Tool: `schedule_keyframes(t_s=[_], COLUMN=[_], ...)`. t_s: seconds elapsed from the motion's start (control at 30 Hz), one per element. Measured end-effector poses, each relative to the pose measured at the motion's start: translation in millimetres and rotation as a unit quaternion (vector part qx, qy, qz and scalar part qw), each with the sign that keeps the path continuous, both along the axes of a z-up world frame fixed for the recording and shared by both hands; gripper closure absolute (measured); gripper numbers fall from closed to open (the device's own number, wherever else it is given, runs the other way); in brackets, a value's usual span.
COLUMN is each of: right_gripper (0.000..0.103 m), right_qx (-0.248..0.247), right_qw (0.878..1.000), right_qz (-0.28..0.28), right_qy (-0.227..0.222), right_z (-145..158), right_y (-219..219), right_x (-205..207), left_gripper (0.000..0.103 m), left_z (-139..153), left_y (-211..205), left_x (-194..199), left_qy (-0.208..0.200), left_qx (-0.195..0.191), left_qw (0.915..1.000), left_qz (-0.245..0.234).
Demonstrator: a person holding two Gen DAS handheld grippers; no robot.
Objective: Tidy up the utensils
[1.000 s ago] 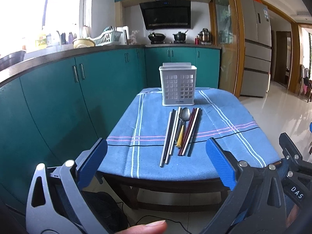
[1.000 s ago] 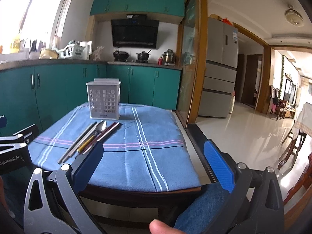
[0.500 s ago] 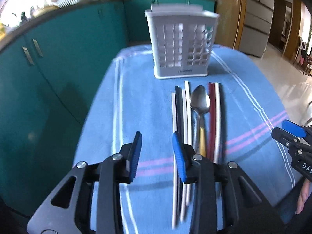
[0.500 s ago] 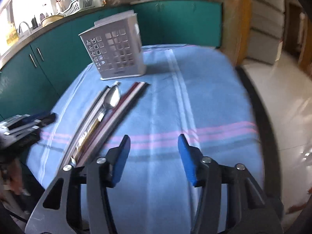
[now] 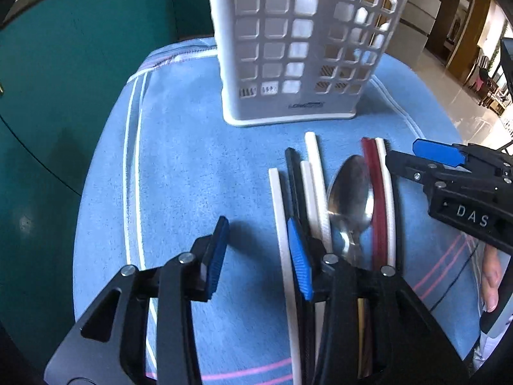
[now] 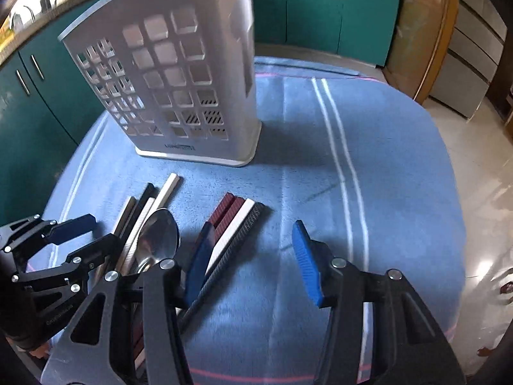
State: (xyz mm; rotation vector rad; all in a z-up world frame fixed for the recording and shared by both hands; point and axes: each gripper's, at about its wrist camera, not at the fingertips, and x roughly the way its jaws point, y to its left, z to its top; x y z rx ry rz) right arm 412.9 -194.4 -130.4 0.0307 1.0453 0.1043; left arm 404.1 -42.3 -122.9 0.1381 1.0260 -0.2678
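Observation:
A white perforated utensil holder [image 5: 298, 48] stands upright on the blue cloth; it also shows in the right wrist view [image 6: 179, 86]. In front of it lie white and black chopsticks [image 5: 312, 173], a steel spoon [image 5: 352, 192] and dark red and white chopsticks [image 5: 380, 192], side by side. My left gripper [image 5: 256, 253] is open, low over the cloth, its right finger over the left chopsticks. My right gripper [image 6: 253, 256] is open, its left finger over the red and white chopsticks [image 6: 234, 221]. The spoon [image 6: 158, 240] lies left of it. Both grippers are empty.
The blue striped cloth [image 6: 320, 160] covers a small table. Teal cabinets [image 5: 64, 64] run along the left and back. A shiny tiled floor [image 6: 481, 176] lies to the right. The right gripper shows in the left wrist view [image 5: 449, 173], the left gripper in the right wrist view [image 6: 54, 250].
Both grippers have moved forward and down from the table's near edge to just over the utensils. Their jaws have narrowed from wide open but stay open.

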Motion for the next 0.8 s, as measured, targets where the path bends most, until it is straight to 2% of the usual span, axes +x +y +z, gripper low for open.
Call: schedule_keyframes(t_s=[0.07, 0.2, 0.27, 0.3, 0.53, 0.7, 0.8], right_gripper=[0.052, 0.052, 0.064, 0.070, 0.070, 0.070, 0.068], right_qx=[-0.005, -0.037, -0.050, -0.061, -0.003, -0.001, -0.031], right_qw=[1.000, 0.999, 0.998, 0.997, 0.999, 0.999, 0.999], right_qz=[0.000, -0.011, -0.018, -0.025, -0.037, -0.032, -0.020], right_qy=[0.008, 0.009, 0.014, 0.033, 0.018, 0.007, 0.016], right_z=[-6, -3, -4, -8, -3, -3, -7], right_y=[3, -3, -12, -16, -29, -12, 5], right_x=[4, 3, 1, 2, 13, 37, 49], left_gripper=[0.064, 0.064, 0.066, 0.066, 0.062, 0.061, 0.061], left_z=[-2, -1, -1, -1, -1, -1, -2], left_y=[-3, 3, 8, 10, 17, 22, 25], left_x=[4, 9, 14, 17, 29, 39, 45], left_qy=[-0.007, 0.001, 0.006, 0.009, 0.018, 0.025, 0.027], left_qx=[0.017, 0.019, 0.018, 0.020, 0.014, 0.001, -0.001], left_qw=[0.9998, 0.9998, 0.9998, 0.9996, 0.9993, 0.9986, 0.9982], left_qz=[-0.007, -0.001, 0.008, 0.015, 0.030, 0.046, 0.053])
